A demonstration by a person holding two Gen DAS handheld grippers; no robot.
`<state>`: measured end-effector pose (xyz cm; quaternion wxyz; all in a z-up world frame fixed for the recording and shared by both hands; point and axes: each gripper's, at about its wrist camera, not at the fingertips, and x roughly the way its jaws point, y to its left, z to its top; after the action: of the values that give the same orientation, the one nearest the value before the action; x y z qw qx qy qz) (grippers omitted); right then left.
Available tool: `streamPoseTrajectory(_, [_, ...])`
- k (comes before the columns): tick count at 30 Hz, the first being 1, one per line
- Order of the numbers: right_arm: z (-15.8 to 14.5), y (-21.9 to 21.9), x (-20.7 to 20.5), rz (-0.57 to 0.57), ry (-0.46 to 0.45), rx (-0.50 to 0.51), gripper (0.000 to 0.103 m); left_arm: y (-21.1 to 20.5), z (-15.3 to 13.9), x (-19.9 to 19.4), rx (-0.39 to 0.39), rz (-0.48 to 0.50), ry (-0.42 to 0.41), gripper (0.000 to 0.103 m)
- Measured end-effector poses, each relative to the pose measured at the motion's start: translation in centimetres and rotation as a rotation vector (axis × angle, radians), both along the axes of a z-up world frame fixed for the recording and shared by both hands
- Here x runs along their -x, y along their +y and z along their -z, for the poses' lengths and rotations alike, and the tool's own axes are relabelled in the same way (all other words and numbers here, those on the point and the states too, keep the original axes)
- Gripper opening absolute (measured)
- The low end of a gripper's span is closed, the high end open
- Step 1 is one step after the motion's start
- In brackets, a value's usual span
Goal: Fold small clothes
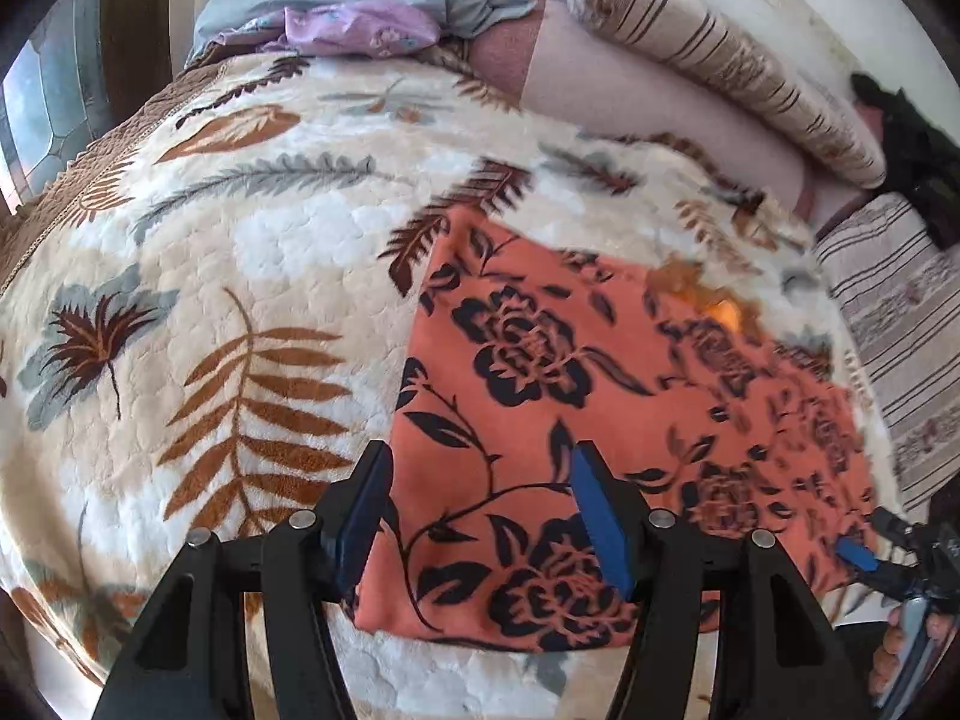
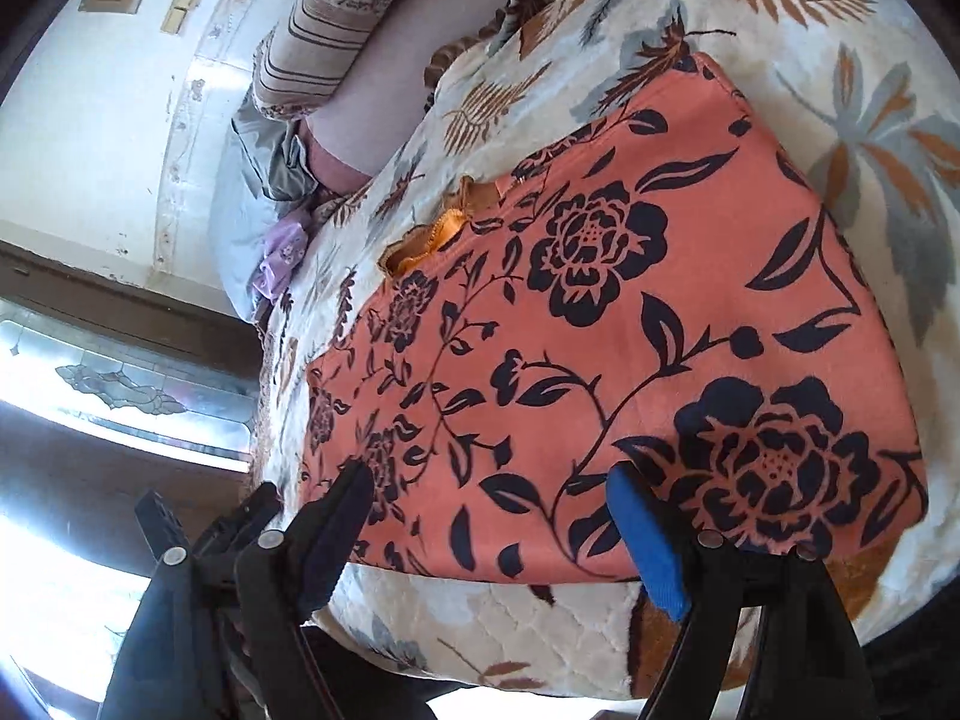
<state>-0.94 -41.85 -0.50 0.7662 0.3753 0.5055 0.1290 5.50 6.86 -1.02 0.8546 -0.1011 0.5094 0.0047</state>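
Note:
An orange garment with dark flower print lies flat on the leaf-patterned blanket; it also fills the right wrist view. An orange lace trim shows at its far edge. My left gripper is open, its blue pads straddling the garment's near left corner just above it. My right gripper is open over the garment's near edge, holding nothing. The right gripper also shows at the right edge of the left wrist view.
Striped pillows and a pink bolster lie at the head of the bed. Grey and purple clothes are heaped at the far side. A window is beside the bed.

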Motion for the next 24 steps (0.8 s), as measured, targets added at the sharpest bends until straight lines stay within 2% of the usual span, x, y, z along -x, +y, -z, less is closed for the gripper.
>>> streamPoseTrajectory(1, [0.8,-1.0,-0.1,0.037,0.028,-0.017,0.082,0.1,1.9,-0.8,-0.042,-0.023,0.083,0.063])
streamPoseTrajectory(2, [1.2,-2.0,-0.2,0.062,0.037,-0.075,0.082,0.7,2.9,-0.6,-0.008,-0.043,0.103,0.065])
streamPoseTrajectory(3, [1.2,-2.7,-0.2,0.075,0.043,-0.108,0.082,1.2,2.6,-0.2,0.023,-0.060,0.066,0.065])
streamPoseTrajectory(6, [-1.0,-3.1,-0.9,0.036,0.010,-0.053,0.083,1.4,1.0,-0.7,0.008,-0.041,0.048,0.065])
streamPoseTrajectory(8, [-2.5,-3.0,-2.8,-0.014,-0.029,-0.062,0.083,1.3,-0.3,-2.1,0.009,-0.013,0.000,0.065])
streamPoseTrajectory(10, [-3.2,-3.5,-5.6,-0.025,-0.047,-0.076,0.083,1.0,-0.8,-4.4,0.004,0.000,-0.008,0.065])
streamPoseTrajectory(13, [-1.1,-5.1,-10.5,0.014,0.028,-0.080,0.083,1.2,0.7,-8.7,0.047,0.020,0.038,0.065])
streamPoseTrajectory(15, [0.7,-6.7,-13.2,0.039,0.066,-0.081,0.083,2.3,3.2,-10.6,0.055,-0.056,0.123,0.065])
streamPoseTrajectory(17, [1.4,-8.6,-14.6,0.095,0.063,-0.119,0.083,3.5,3.6,-11.1,0.118,-0.098,0.097,0.065])
streamPoseTrajectory(20, [-0.3,-10.0,-14.2,0.184,0.031,-0.048,0.083,3.8,2.6,-10.1,0.108,-0.118,0.082,0.065])
streamPoseTrajectory(24, [-3.2,-9.6,-10.0,0.173,-0.038,0.005,0.083,3.7,0.8,-6.5,0.104,-0.118,0.012,0.065])
